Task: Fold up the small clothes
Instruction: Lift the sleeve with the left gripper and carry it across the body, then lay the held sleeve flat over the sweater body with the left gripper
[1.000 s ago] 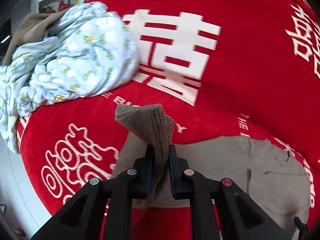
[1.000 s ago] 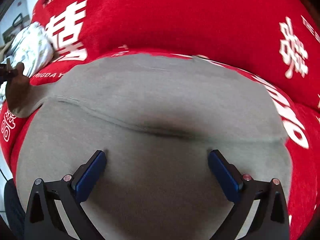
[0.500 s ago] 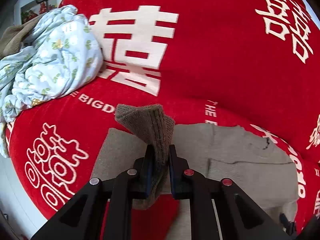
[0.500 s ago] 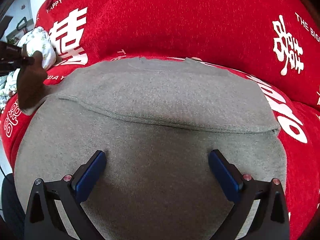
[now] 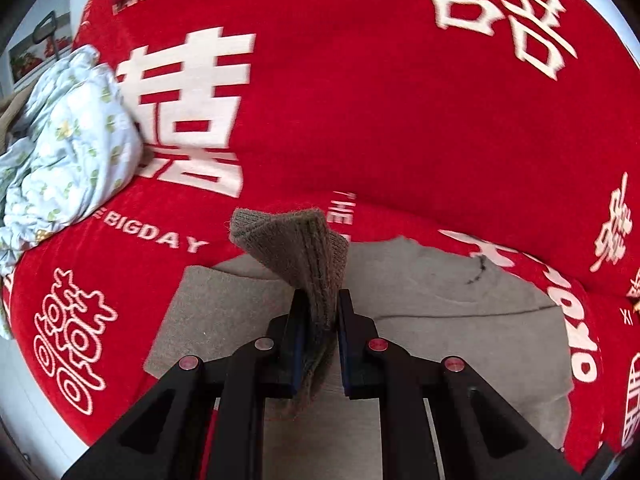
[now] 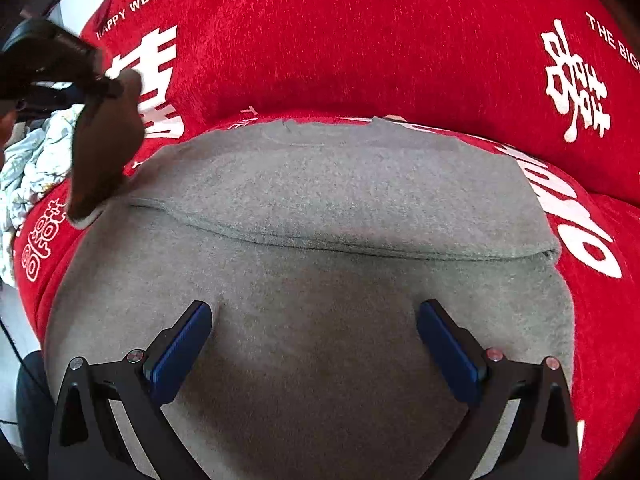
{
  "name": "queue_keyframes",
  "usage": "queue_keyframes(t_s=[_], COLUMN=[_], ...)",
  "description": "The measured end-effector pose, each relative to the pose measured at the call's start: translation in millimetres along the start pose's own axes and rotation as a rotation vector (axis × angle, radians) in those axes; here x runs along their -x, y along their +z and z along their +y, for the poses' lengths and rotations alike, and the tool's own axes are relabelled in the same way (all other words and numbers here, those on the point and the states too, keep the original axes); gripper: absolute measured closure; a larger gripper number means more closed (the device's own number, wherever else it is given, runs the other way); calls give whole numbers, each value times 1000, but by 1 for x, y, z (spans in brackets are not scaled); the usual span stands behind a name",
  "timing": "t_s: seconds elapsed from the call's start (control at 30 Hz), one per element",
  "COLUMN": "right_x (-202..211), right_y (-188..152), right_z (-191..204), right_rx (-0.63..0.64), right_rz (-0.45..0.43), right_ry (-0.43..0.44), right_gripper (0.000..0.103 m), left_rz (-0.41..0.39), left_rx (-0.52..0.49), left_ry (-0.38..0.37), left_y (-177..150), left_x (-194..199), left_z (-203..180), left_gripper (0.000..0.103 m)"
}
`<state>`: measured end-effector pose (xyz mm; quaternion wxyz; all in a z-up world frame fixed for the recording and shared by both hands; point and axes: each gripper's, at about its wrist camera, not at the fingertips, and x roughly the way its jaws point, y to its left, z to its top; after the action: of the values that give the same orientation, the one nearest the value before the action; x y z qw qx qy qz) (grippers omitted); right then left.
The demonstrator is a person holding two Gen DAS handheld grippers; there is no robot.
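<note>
A grey knitted sweater [image 6: 320, 208] lies flat on the red cloth, with one fold across its middle. My left gripper [image 5: 323, 304] is shut on the ribbed cuff of its sleeve [image 5: 296, 244] and holds it lifted above the garment [image 5: 460, 308]. In the right wrist view that gripper [image 6: 100, 84] shows at the upper left with the sleeve [image 6: 100, 152] hanging from it. My right gripper [image 6: 316, 340] is open and empty, low over the near part of the sweater, one finger on each side.
A red cloth [image 5: 400, 120] with white wedding lettering covers the surface. A crumpled pale floral garment [image 5: 68, 148] lies at the left, also in the right wrist view [image 6: 28, 168]. The surface's edge runs along the left.
My left gripper has carried the sleeve cuff up and to the right, over the sweater body. My right gripper has stayed open over the sweater, with its view drawn back slightly.
</note>
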<state>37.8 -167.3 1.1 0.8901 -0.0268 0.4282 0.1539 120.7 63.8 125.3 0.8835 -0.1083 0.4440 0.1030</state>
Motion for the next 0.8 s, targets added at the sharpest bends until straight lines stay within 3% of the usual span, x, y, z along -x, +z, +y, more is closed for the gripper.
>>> queue_keyframes(t_s=[0.37,0.43,0.57,0.8], right_x=[19,20,23,23], right_y=[-13,-14,-17,-17], right_z=[-37,-38,-35,-37], right_rx=[-73,-66,-41,-53], right_rz=[-25,-25,-25,-39], right_ry=[-13,-12,-17,0], right_gripper=[1,1,1,1], left_rz=[28,29,32,50], left_rx=[-71,-89,-114,-111], left_ry=[-36,-49,-54,-61], left_y=[-9,-9,-11,-16], left_x=[-5,-4,-3,-12], left_z=[-69,-80,-101,-110], left_gripper=[88,96,96,96])
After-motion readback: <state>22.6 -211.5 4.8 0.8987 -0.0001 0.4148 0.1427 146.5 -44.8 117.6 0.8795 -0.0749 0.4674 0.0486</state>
